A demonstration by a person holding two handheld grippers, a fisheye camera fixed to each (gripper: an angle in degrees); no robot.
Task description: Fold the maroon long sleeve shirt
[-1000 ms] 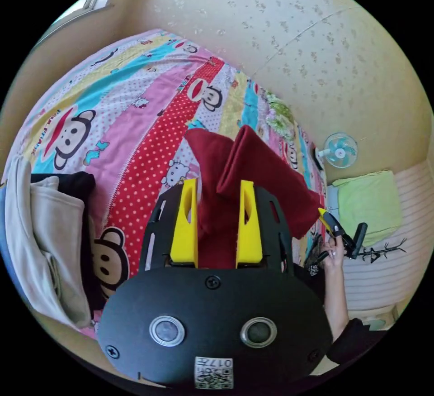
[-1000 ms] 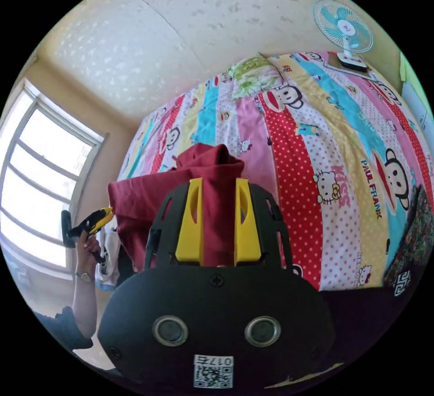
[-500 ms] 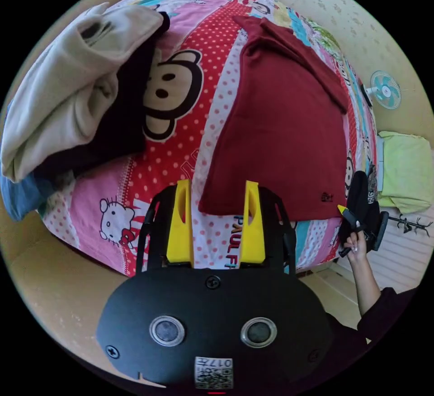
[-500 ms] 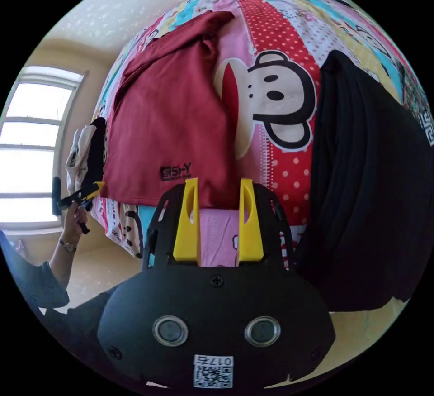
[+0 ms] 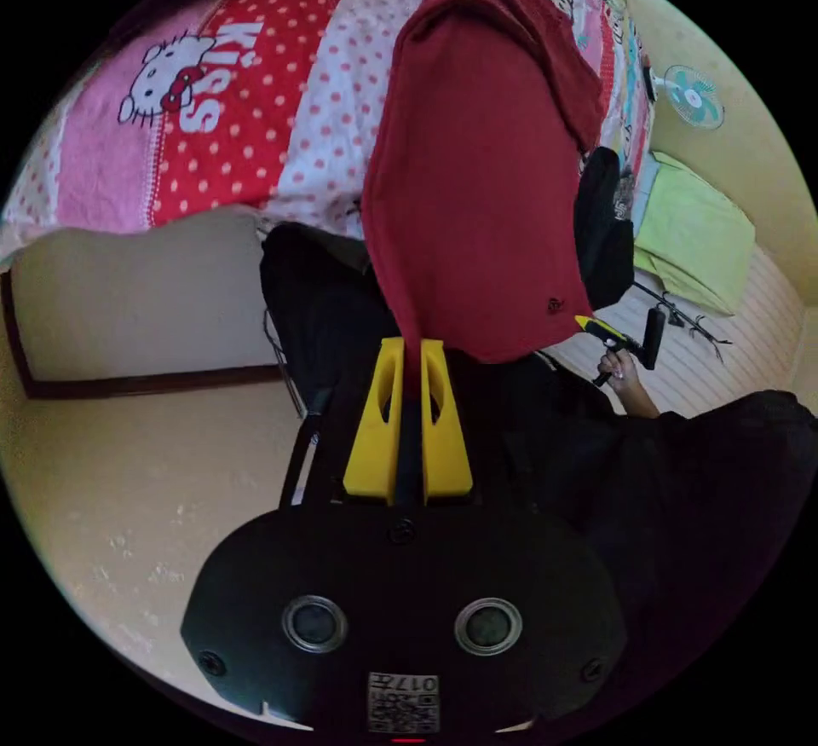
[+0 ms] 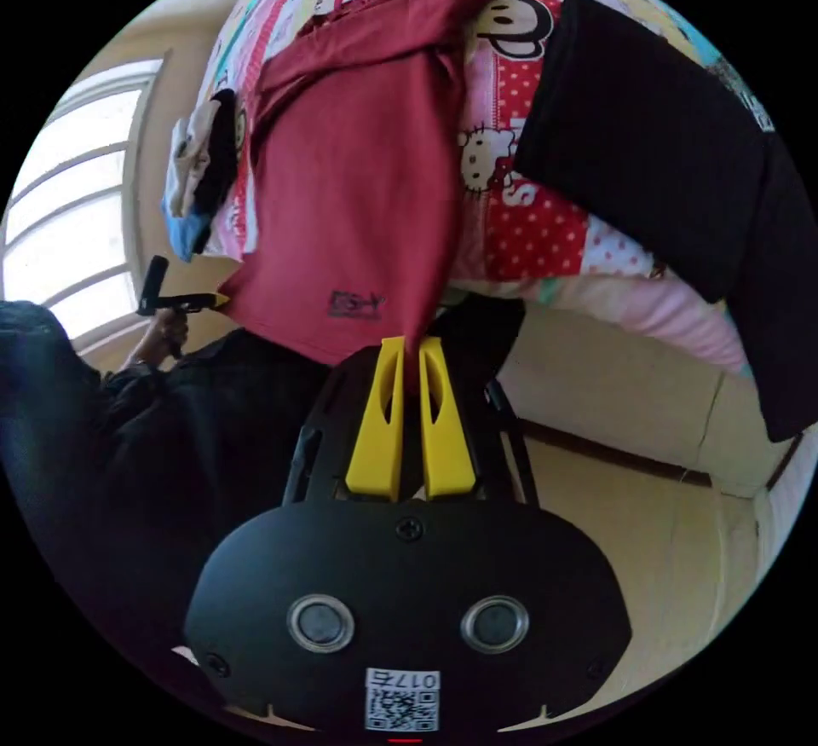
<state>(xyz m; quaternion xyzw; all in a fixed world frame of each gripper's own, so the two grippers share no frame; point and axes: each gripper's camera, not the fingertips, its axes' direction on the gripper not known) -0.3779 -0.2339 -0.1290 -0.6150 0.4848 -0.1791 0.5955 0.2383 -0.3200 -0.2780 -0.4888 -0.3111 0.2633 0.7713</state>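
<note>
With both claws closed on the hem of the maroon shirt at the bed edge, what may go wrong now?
1. The left claw and right claw each pinch a corner of the maroon shirt; a thin grip could slip.
2. Its lower part hangs past the bed; pulling may drag the folded sleeves open.

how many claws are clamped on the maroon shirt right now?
2. The left claw pinches one corner of the hem of the maroon shirt; the right claw pinches the other corner. The shirt hangs over the edge of the bed.
</note>
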